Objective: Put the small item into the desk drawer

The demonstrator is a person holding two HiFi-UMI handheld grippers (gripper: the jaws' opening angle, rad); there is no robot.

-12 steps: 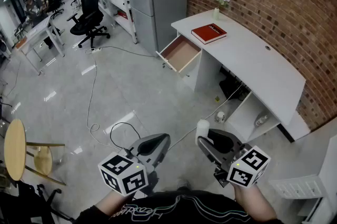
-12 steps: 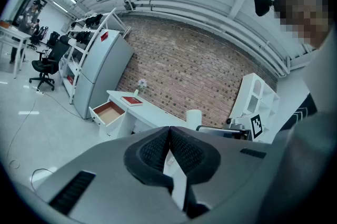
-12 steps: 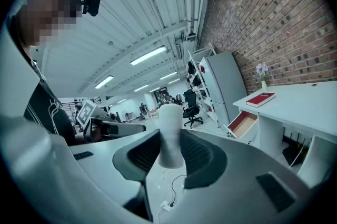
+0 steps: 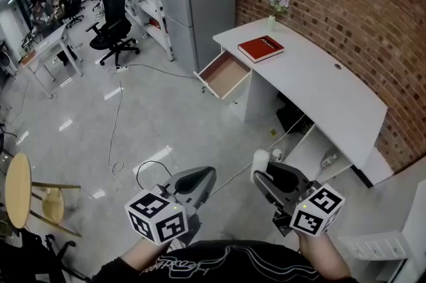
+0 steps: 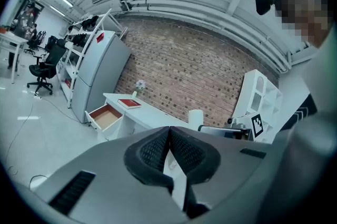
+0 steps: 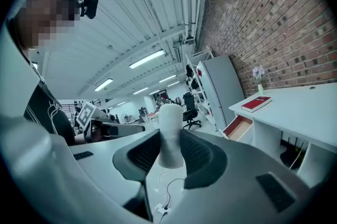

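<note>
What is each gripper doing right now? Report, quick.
Left gripper: shut, nothing between its jaws.
Right gripper: shut on the white cylinder.

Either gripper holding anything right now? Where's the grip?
The right gripper clamps the small white cylinder by its lower half, and the upper end sticks out past the jaws. The left gripper is shut with nothing in it.

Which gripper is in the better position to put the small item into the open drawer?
The right gripper: its jaws hold the white cylinder. The left gripper is shut with nothing between its jaws. The open drawer lies ahead, some way off from both.
</note>
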